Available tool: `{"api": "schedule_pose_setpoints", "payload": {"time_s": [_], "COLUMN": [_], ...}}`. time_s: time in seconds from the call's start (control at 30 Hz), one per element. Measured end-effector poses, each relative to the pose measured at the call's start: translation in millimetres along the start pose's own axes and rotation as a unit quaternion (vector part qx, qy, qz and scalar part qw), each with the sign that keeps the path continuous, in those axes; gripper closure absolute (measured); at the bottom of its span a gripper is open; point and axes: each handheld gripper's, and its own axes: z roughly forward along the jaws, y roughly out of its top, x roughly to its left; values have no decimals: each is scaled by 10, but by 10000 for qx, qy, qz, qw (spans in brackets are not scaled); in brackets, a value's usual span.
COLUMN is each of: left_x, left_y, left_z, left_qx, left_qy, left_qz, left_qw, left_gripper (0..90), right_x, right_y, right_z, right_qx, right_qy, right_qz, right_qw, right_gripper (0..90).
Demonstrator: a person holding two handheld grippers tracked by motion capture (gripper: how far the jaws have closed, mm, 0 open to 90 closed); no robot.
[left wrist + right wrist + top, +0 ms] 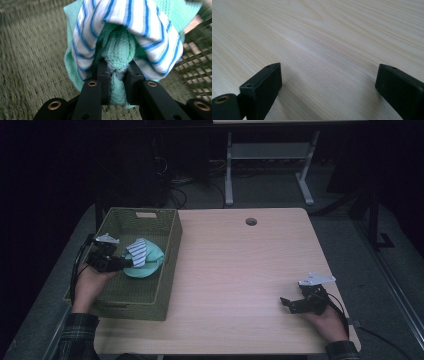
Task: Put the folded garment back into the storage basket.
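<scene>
Over the green woven basket (pixel 165 247) at the table's left edge: left gripper (pixel 129 263) clamped on a bunched mint-green cloth (pixel 120 47) with a blue-striped white cloth (pixel 140 20) draped over it, bundle hanging just beyond the jaws and low inside the basket, above its floor. Nearer the front edge on the right, well apart from the basket: right gripper (pixel 328 82) parted wide over bare light-wood table (pixel 240 270), nothing between the jaws. Soft, crumpled, folded double at the pinch, likely to drop straight down on release.
</scene>
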Motion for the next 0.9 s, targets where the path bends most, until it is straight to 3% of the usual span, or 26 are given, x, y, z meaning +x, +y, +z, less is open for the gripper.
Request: {"api": "schedule_pose_setpoints", "payload": {"time_s": [0.27, 0.7, 0.8, 0.9], "left_x": [14, 31, 41, 57], "left_y": [-68, -100, -107, -111], "left_z": [220, 269, 273, 278], "left_qx": [436, 541, 572, 527], "left_qy": [13, -36, -27, 5], "left_qz": [32, -42, -62, -110], "left_qw": [9990, 9985, 9983, 9985], "left_gripper": [760, 705, 655, 543], "right_x": [0, 0, 0, 1], "right_y": [0, 0, 0, 0], "right_z": [0, 0, 0, 0], "right_qx": [-1, 2, 1, 0], "right_qy": [-1, 1, 2, 1], "right_qz": [-1, -1, -1, 3], "right_qw": [10000, 10000, 10000, 10000], "right_gripper": [67, 67, 67, 67]}}
